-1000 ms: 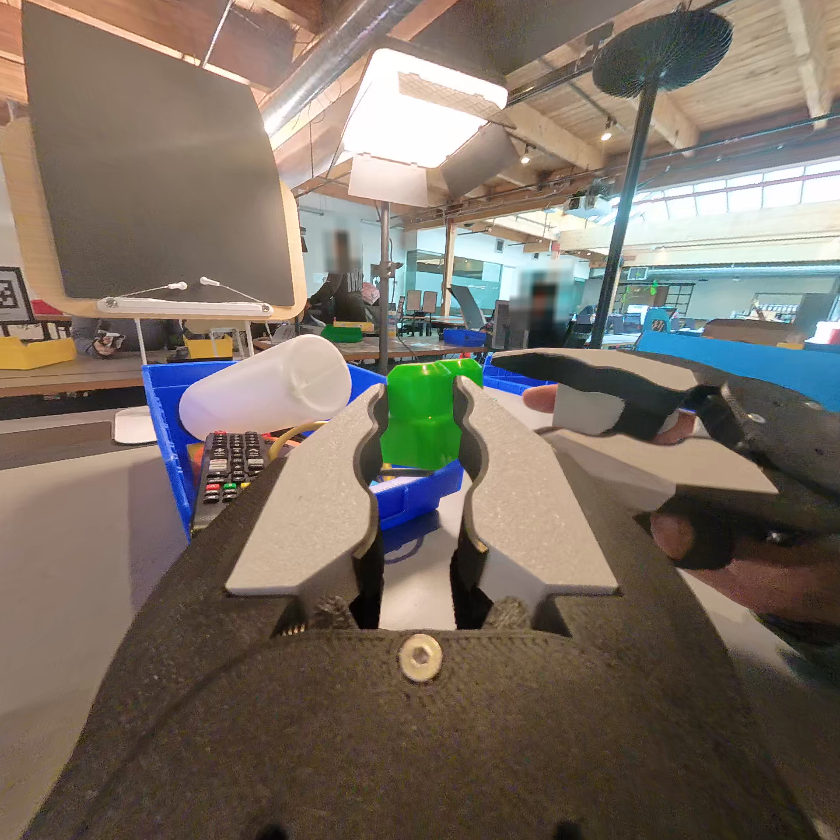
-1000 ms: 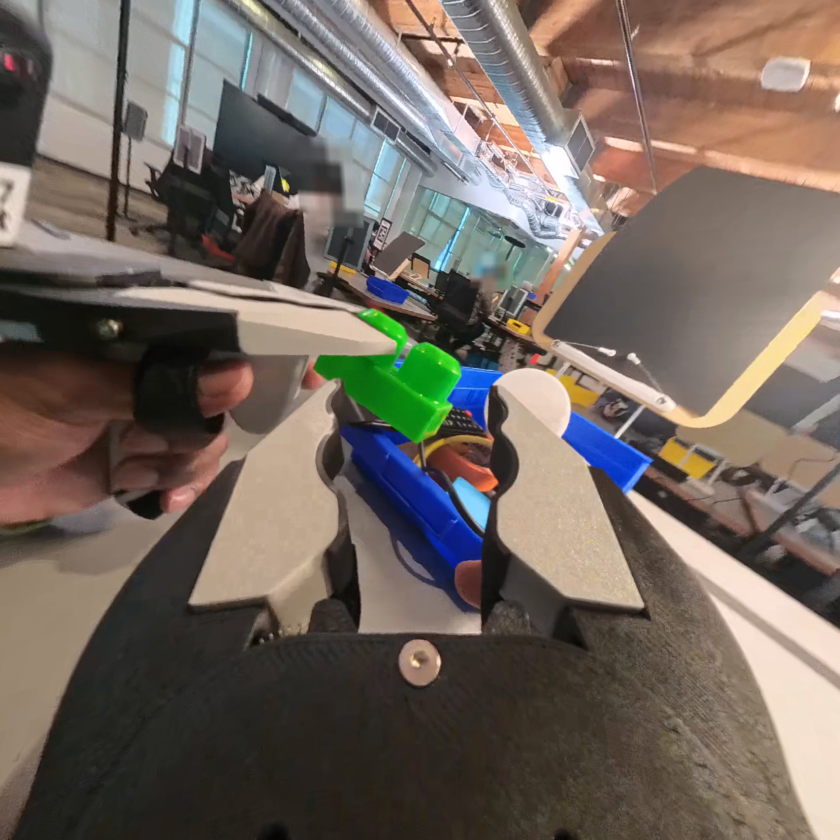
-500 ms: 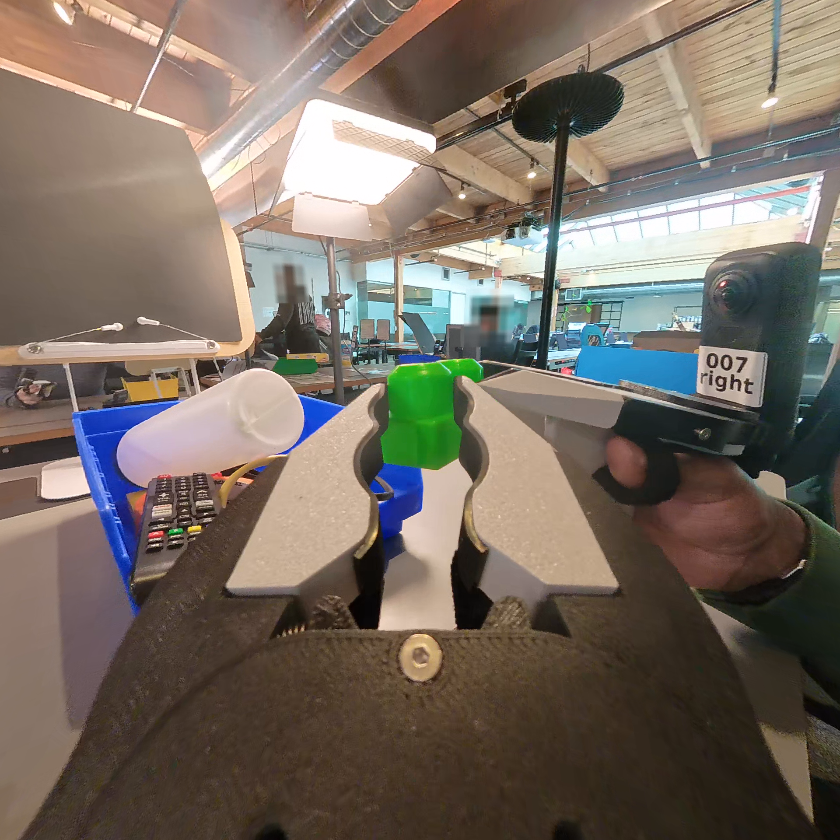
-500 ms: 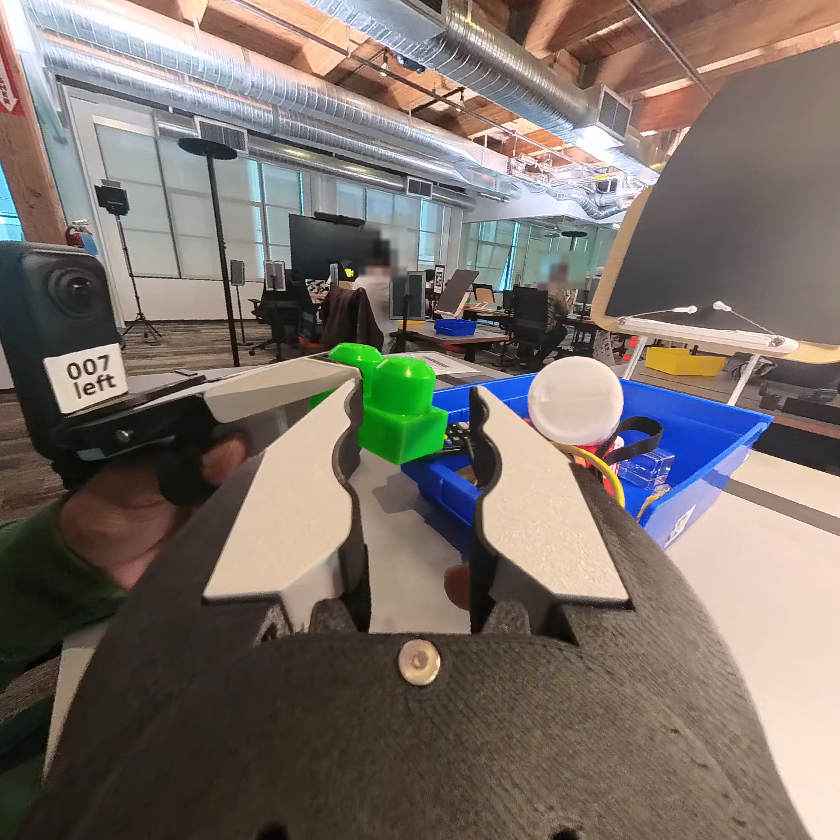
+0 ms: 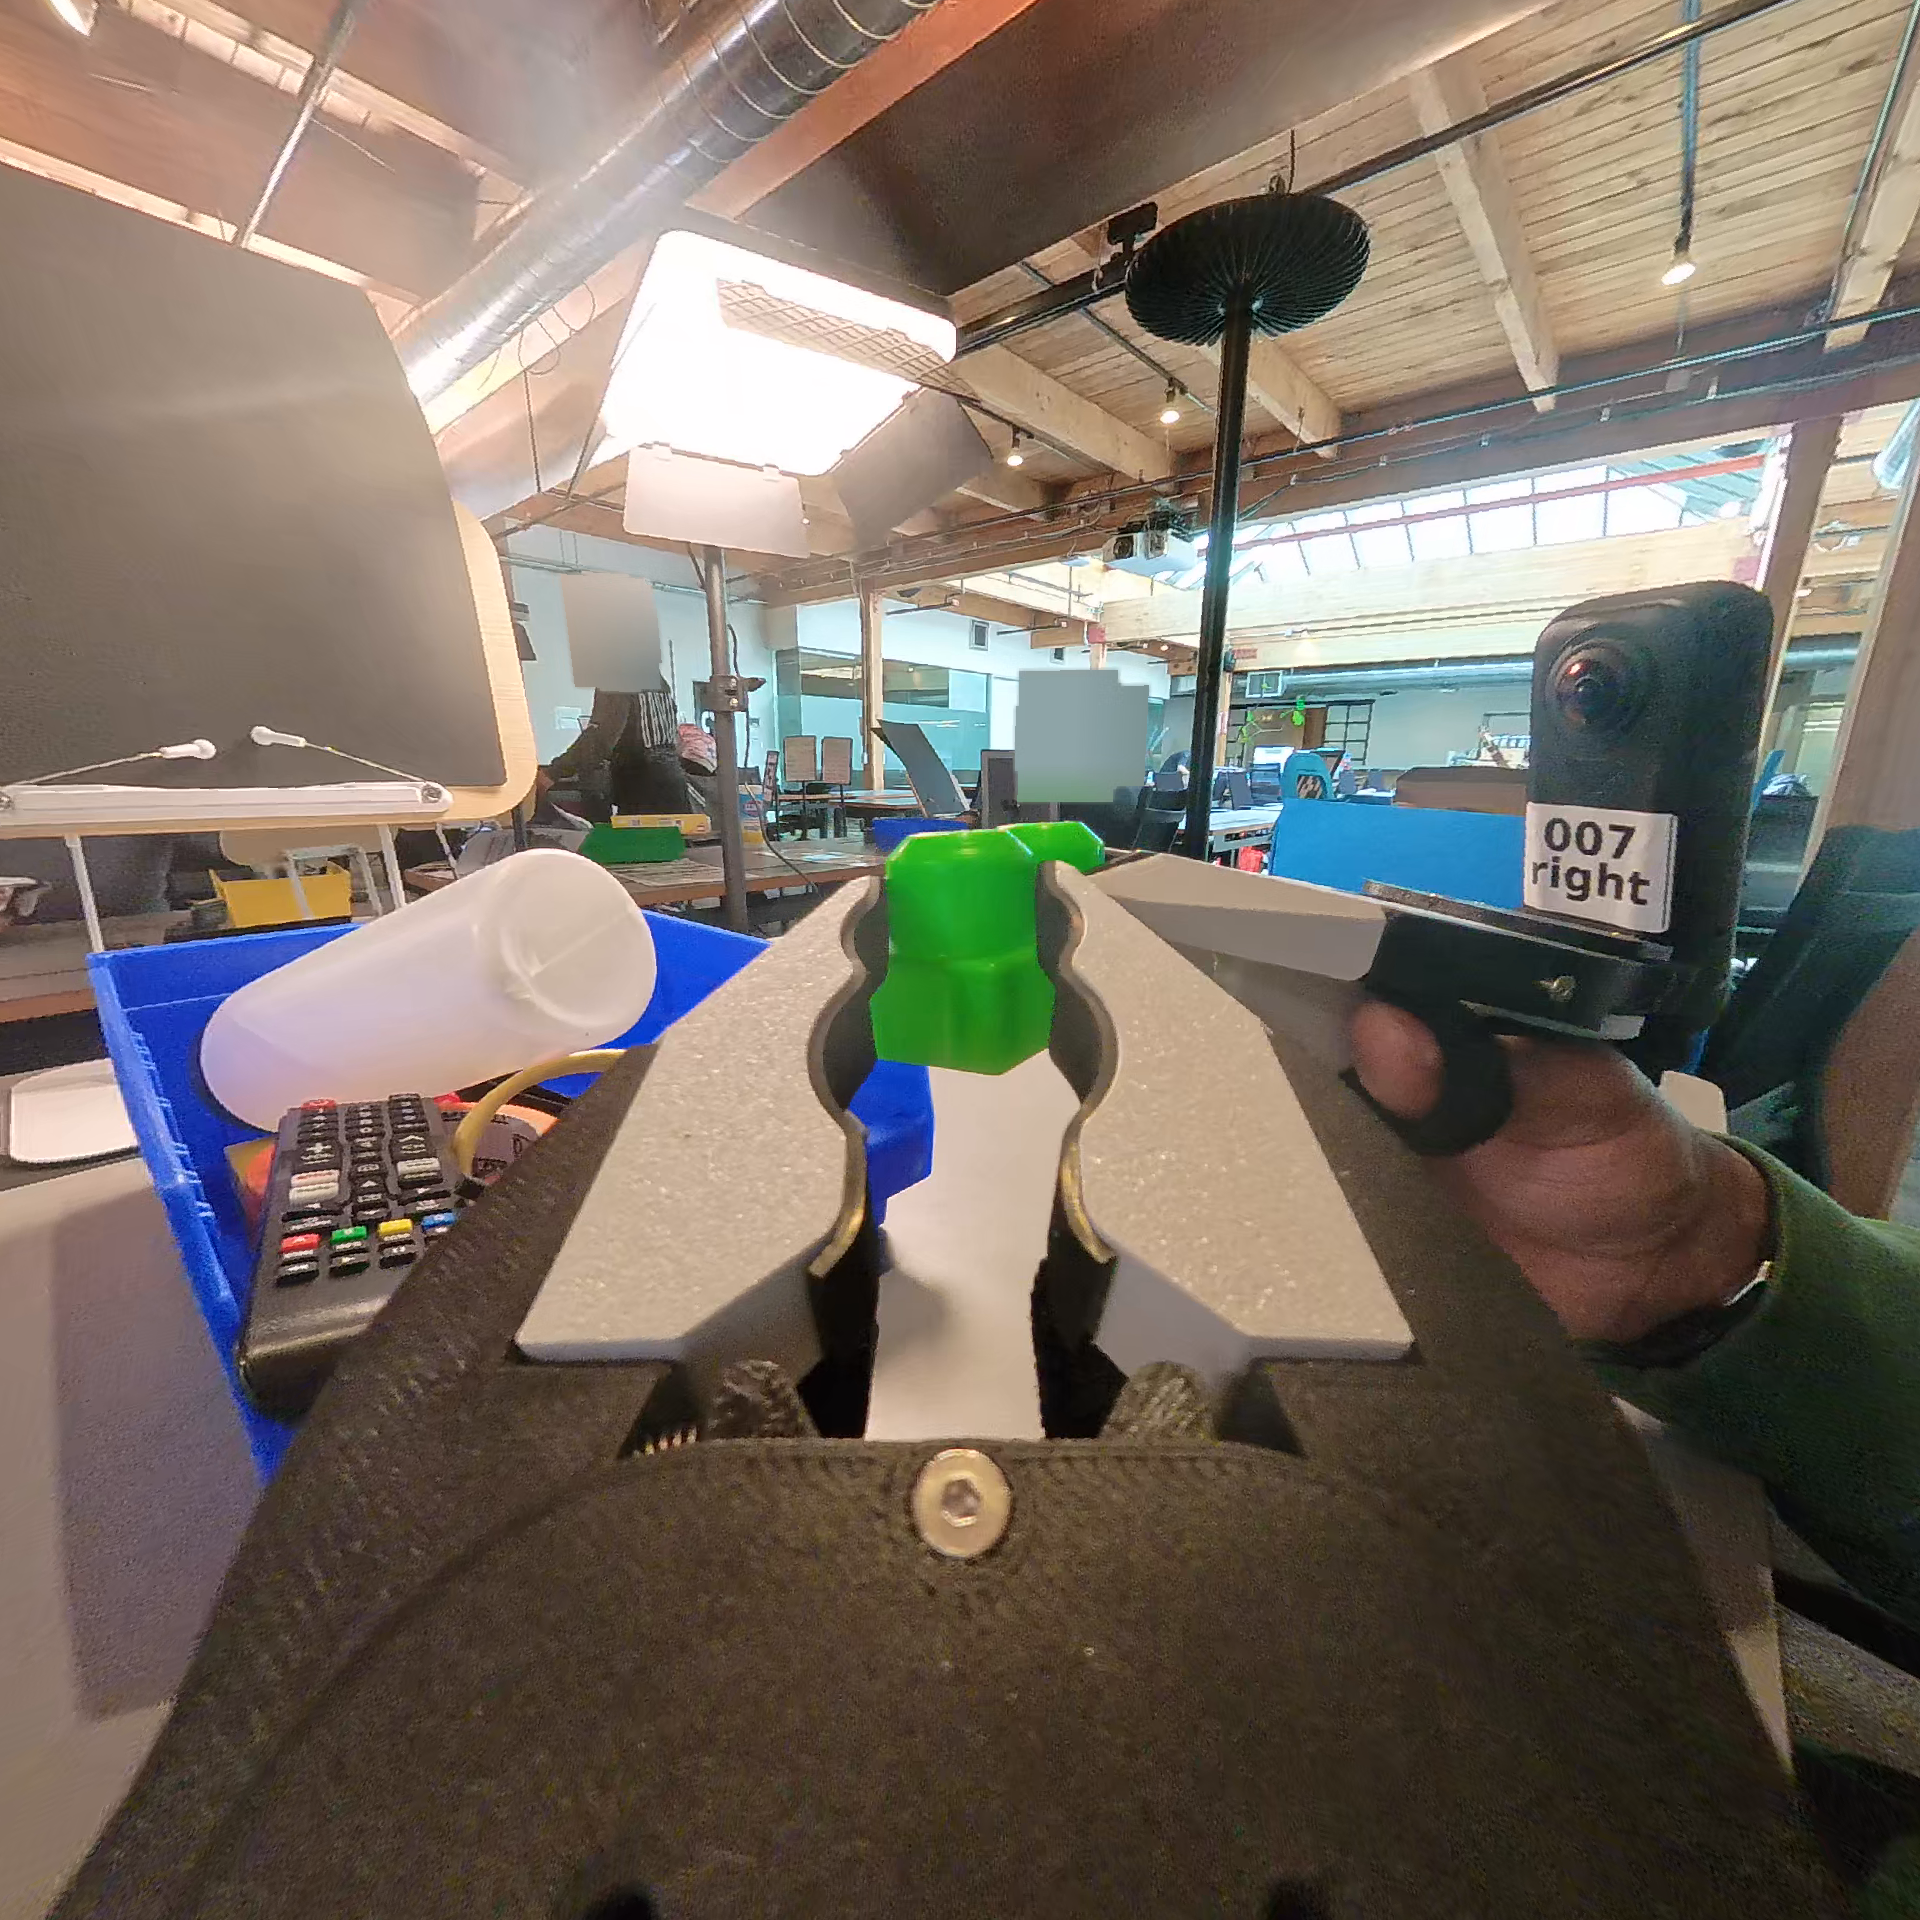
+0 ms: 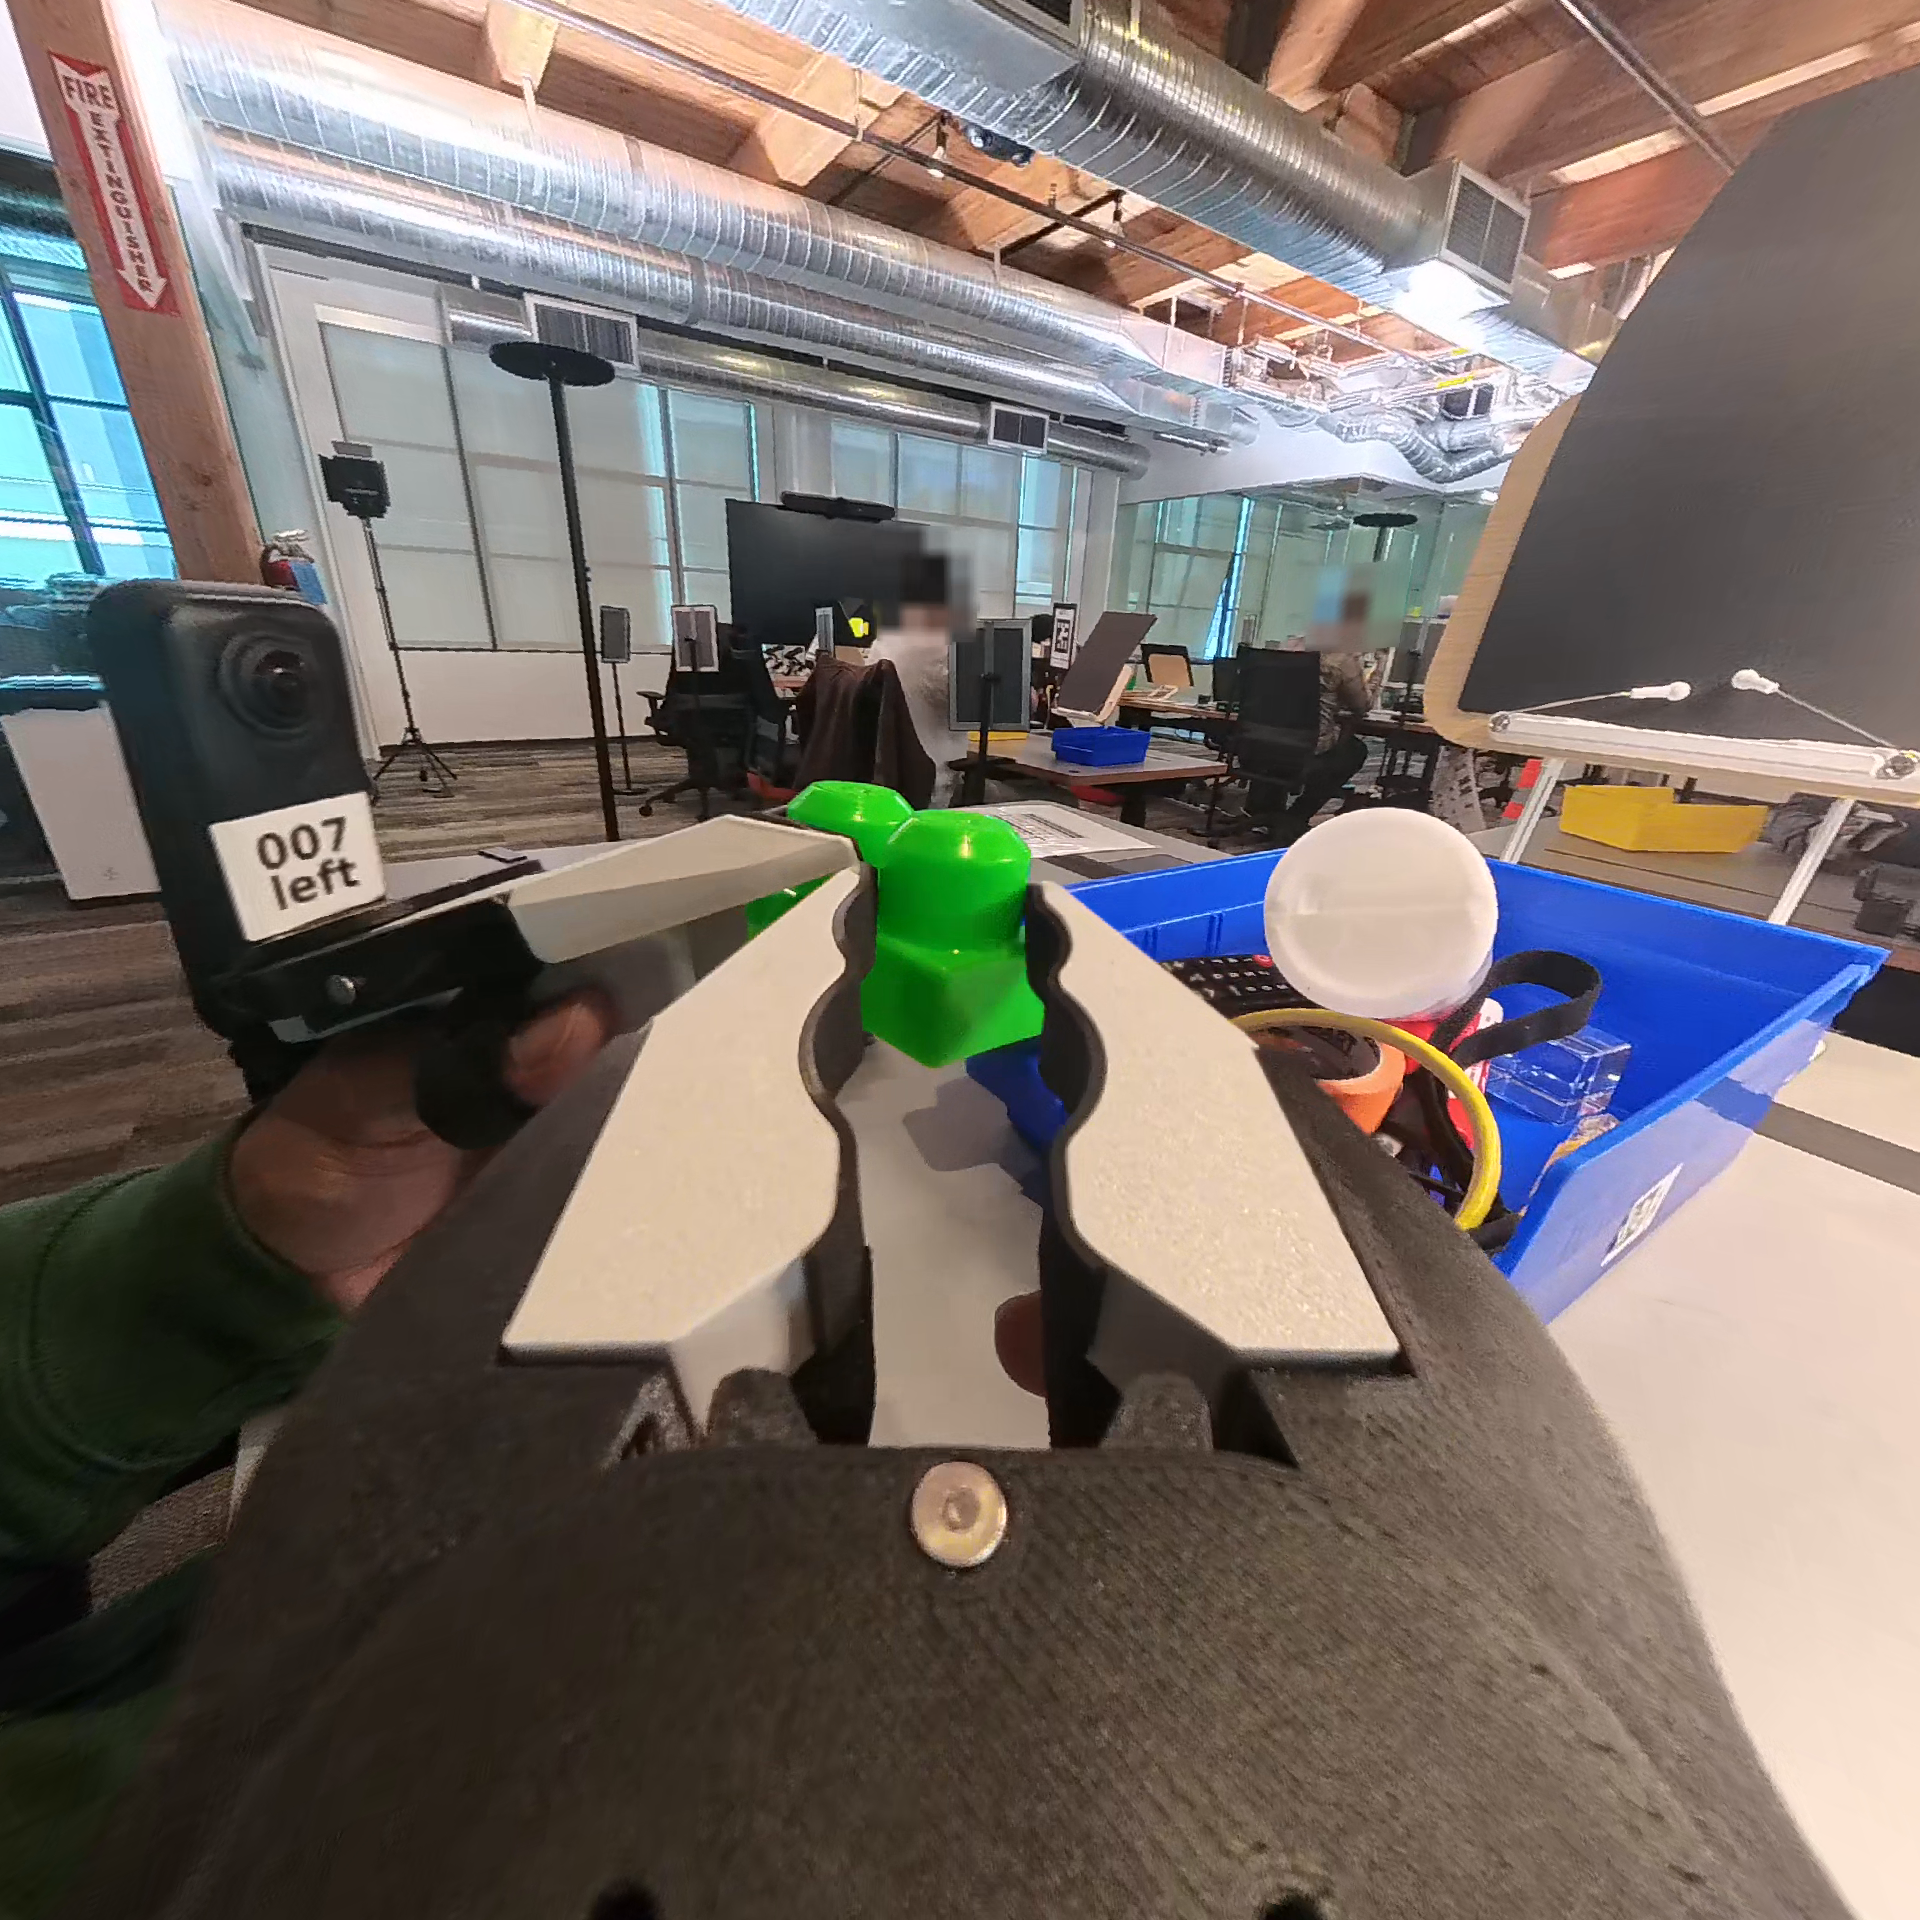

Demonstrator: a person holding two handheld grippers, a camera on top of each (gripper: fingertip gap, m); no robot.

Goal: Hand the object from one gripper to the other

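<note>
A bright green block with two knobs (image 5: 961,987) is held in the air above the pale table. My left gripper (image 5: 961,894) is shut on one knob. My right gripper (image 6: 951,894) is shut on the other end of the same green block (image 6: 951,956). The two grippers meet at roughly a right angle. The right gripper's finger (image 5: 1247,920) comes in from the right in the left wrist view. The left gripper's finger (image 6: 675,873) comes in from the left in the right wrist view. A hand in a green sleeve holds each handle.
A blue bin (image 5: 156,1039) stands on the table just beyond the grippers; it also shows in the right wrist view (image 6: 1714,997). It holds a white bottle (image 5: 436,987), a black remote control (image 5: 343,1205), a yellow ring and tape. A black board on a stand (image 5: 208,520) rises behind it. Less than 4 cm separates the two grippers' tips.
The right gripper swung round to face the block and its jaws narrowed onto the free knob. The left gripper kept its hold and barely moved.
</note>
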